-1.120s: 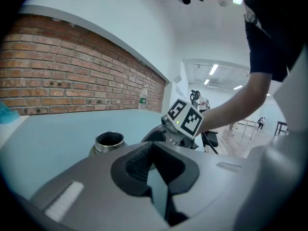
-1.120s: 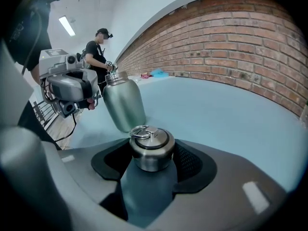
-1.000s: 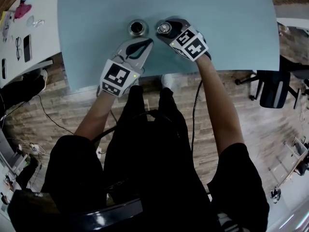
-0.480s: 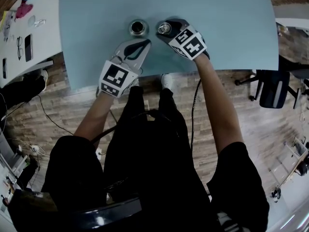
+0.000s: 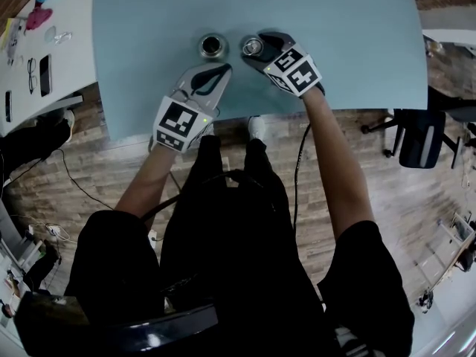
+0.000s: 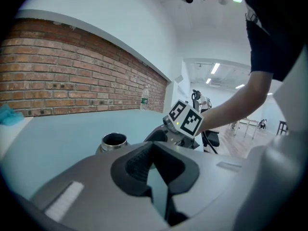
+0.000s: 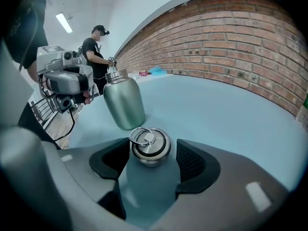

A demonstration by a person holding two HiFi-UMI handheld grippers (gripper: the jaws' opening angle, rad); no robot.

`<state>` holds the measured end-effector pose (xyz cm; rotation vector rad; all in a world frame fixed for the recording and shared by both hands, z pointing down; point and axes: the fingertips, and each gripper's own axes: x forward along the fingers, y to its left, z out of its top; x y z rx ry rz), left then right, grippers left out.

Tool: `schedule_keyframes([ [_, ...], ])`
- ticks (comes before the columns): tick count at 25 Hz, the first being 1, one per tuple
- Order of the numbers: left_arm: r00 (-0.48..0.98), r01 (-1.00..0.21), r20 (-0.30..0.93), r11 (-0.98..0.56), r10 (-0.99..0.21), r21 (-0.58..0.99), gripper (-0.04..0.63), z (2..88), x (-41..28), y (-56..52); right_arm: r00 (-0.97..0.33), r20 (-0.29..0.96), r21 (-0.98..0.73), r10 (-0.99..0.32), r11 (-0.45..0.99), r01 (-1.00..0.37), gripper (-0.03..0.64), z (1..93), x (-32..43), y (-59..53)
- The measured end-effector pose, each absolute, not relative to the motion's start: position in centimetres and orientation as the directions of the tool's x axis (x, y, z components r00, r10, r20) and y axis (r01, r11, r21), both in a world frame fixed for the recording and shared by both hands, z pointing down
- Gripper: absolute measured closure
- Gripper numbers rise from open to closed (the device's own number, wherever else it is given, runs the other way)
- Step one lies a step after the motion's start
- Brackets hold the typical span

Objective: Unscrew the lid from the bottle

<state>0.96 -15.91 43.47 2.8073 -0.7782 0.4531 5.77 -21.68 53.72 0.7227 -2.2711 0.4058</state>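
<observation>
**Right hand-held gripper [image 7: 153,163] opening around the lid, bottle standing uncapped**

And the jaws of the right hand-held gripper are spreading as we look. The steel lid [image 7: 150,144] sits upright on the blue bench [image 5: 335,28] right between them, ring [image 7: 142,136] on top. The dark ribbed pads [image 7: 191,161] stand off it on both sides, with a sliver of bench showing each way, so nothing is pinching it. The lid is off the bottle, then, and down on the bench.

Over to the bottle [image 5: 213,46]: upright, mouth open to the head camera, just to the left of the lid and not touching it. In the right gripper view it is a grey-green steel body (rounded shoulders, narrow neck) rising just behind the lid.

Now the left hand-held gripper [image 6: 154,153]: closed right up, pad against pad, with nothing between. Its tip lies just short of the bottle on the person's side, clear of it. In the left gripper view the bottle's open rim peeks over the left jaw, and the other gripper's marker cube [image 6: 185,119] shows beyond to the right.

Both forearms reach in over the near edge of the bench. A brick wall [image 7: 231,37] runs along the far side, and a wooden floor [image 5: 89,177] lies below.
</observation>
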Motion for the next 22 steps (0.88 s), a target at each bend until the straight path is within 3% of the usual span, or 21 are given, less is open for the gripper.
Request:
schedule_keyframes([
  [11,0.817,-0.531,0.340,-0.837,-0.465,0.130,0.595,43.2,1.1,-15.3,-0.650,0.636,-0.117,-0.416,0.780,-0.614,0.339,51.3,5.9,-21.0],
  [14,0.809,-0.546,0.335,-0.829,-0.483,0.124,0.597,43.0,1.0,-15.2,-0.657,0.615,-0.122,-0.436,0.771,-0.626,0.401,50.7,6.1,-20.9],
  [22,0.791,-0.589,0.313,-0.793,-0.525,0.158,0.597,42.2,0.3,-15.3,-0.666,0.572,-0.152,-0.479,0.736,-0.660,0.490,49.4,6.4,-20.3],
])
